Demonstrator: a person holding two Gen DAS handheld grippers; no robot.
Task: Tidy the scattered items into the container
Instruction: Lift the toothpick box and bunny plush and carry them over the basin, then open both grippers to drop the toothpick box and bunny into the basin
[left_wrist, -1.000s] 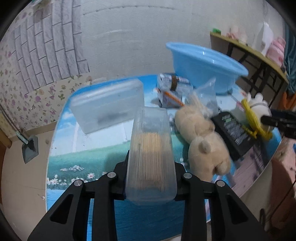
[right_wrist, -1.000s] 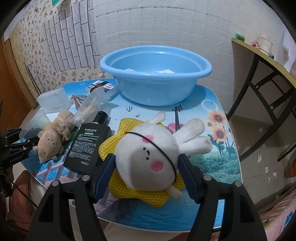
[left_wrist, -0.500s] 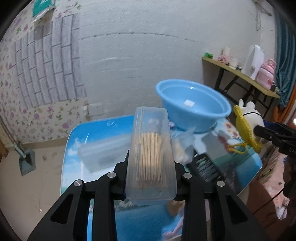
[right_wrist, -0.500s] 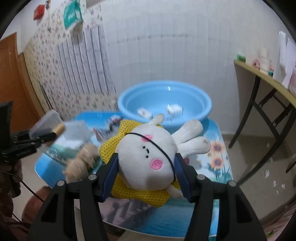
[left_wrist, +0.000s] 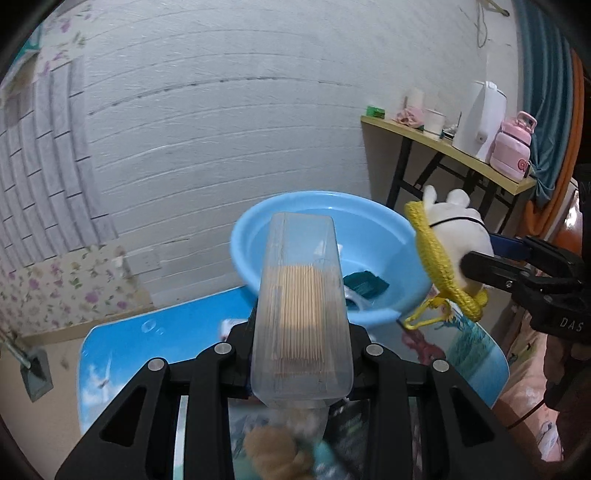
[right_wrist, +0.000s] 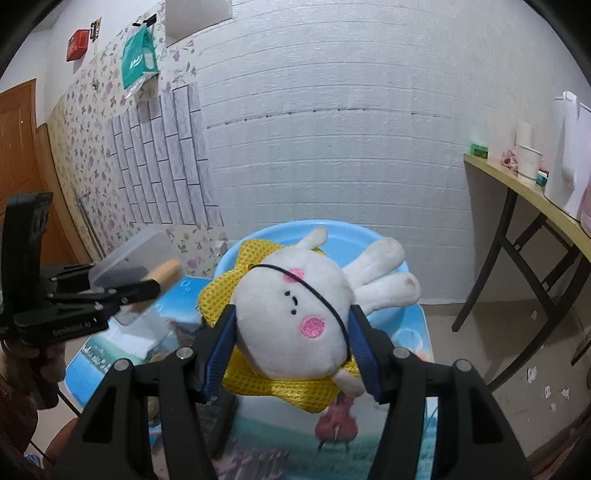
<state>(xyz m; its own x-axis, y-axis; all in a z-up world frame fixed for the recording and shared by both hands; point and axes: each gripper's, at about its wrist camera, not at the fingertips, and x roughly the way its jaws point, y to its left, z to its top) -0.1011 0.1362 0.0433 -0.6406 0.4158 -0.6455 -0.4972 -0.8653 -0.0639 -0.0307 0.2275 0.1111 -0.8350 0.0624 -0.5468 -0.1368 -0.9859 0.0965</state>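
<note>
My left gripper (left_wrist: 301, 332) is shut on a clear plastic box of toothpicks (left_wrist: 301, 314), held up over the table in front of the blue basin (left_wrist: 380, 236). In the right wrist view this box (right_wrist: 135, 258) and the left gripper (right_wrist: 147, 286) hang at the left. My right gripper (right_wrist: 291, 325) is shut on a white plush bunny (right_wrist: 295, 314) with yellow mesh around it. Its blue pads (right_wrist: 218, 347) press both sides of the bunny. The bunny (left_wrist: 458, 229) hangs at the basin's right rim, and the basin (right_wrist: 343, 232) lies just behind it.
The basin holds a dark teal item (left_wrist: 365, 284). On the printed blue table (left_wrist: 122, 354) lie a brown plush toy (left_wrist: 273, 450), blurred, and a black bottle (right_wrist: 218, 417). A side table (left_wrist: 443, 144) with a kettle and cups stands at the right wall.
Both grippers have risen with their loads. The bunny has been lifted off the table. The left gripper has swung towards the basin, which now sits straight ahead and closer.
</note>
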